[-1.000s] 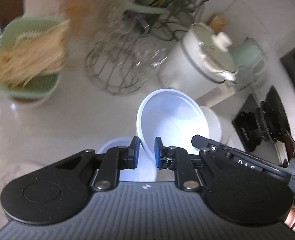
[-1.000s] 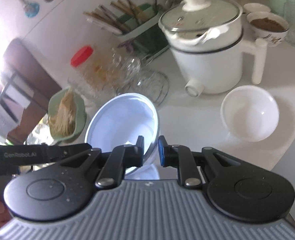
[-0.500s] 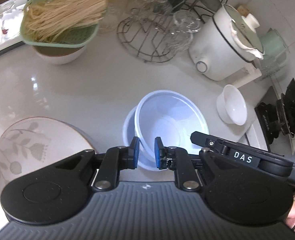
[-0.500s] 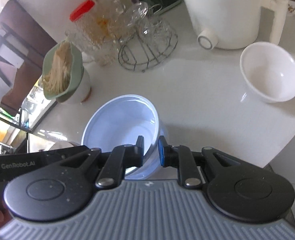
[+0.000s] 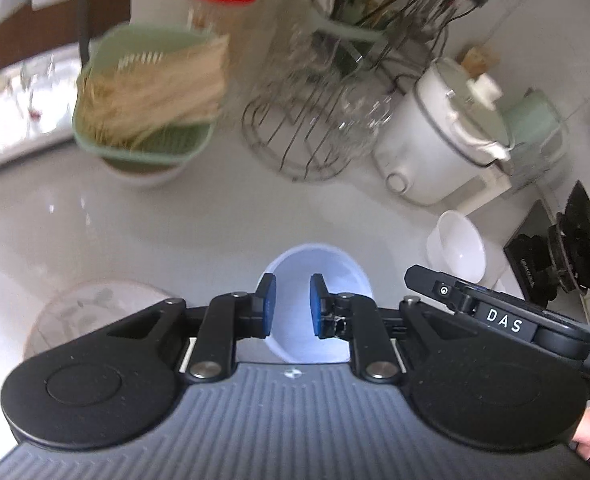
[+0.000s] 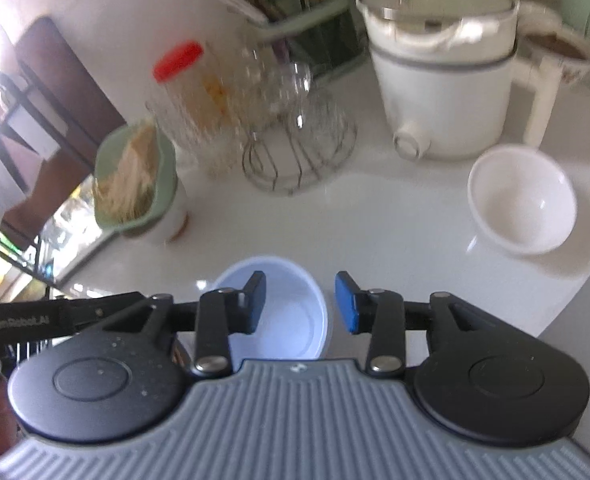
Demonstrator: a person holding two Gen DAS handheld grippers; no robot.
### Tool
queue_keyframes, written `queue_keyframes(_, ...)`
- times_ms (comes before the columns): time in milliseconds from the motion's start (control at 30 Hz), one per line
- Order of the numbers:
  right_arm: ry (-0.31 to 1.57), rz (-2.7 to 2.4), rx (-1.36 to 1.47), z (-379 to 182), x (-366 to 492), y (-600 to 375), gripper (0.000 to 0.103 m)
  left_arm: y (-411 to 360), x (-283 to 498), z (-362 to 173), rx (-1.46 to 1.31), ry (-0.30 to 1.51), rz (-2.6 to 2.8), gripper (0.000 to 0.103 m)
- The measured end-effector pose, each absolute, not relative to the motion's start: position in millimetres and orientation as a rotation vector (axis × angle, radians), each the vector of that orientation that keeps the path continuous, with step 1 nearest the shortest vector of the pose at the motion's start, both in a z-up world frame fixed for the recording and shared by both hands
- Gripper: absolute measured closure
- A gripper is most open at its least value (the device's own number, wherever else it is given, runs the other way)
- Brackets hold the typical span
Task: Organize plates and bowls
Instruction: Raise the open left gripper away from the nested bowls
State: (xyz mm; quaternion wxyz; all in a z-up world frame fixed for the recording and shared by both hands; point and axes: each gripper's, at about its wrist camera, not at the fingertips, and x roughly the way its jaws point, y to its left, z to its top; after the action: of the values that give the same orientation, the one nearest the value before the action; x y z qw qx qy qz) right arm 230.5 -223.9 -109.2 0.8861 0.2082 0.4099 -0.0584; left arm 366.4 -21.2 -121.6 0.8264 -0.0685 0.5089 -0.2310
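Letting go of the nested blue bowls, with both tools now parted above them.

We had the upper blue bowl pinched at its rim by both tools a moment ago; now our left gripper (image 5: 291, 304) and right gripper (image 6: 299, 304) stand spread with nothing between their pads, and the blue bowl (image 6: 279, 312) sits inside its twin on the white counter (image 6: 375, 232), just below us. That stack looks finished, we judge. The white bowl (image 6: 523, 200) rests apart near the electric pot (image 6: 443, 80), and the patterned plate (image 5: 91, 312) lies to the left; either seems our next piece to gather.
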Motion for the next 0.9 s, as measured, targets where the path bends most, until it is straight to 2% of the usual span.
queue_keyframes(467, 0.659, -0.191, 0.346, -60, 186, -207, 0.062, -19, 334, -71, -0.098, 0.927, -0.597, 0.083)
queue_keyframes(900, 0.586, -0.302, 0.286, -42, 133, -199, 0.062, -28, 306, -71, -0.067, 0.854, -0.688, 0.083)
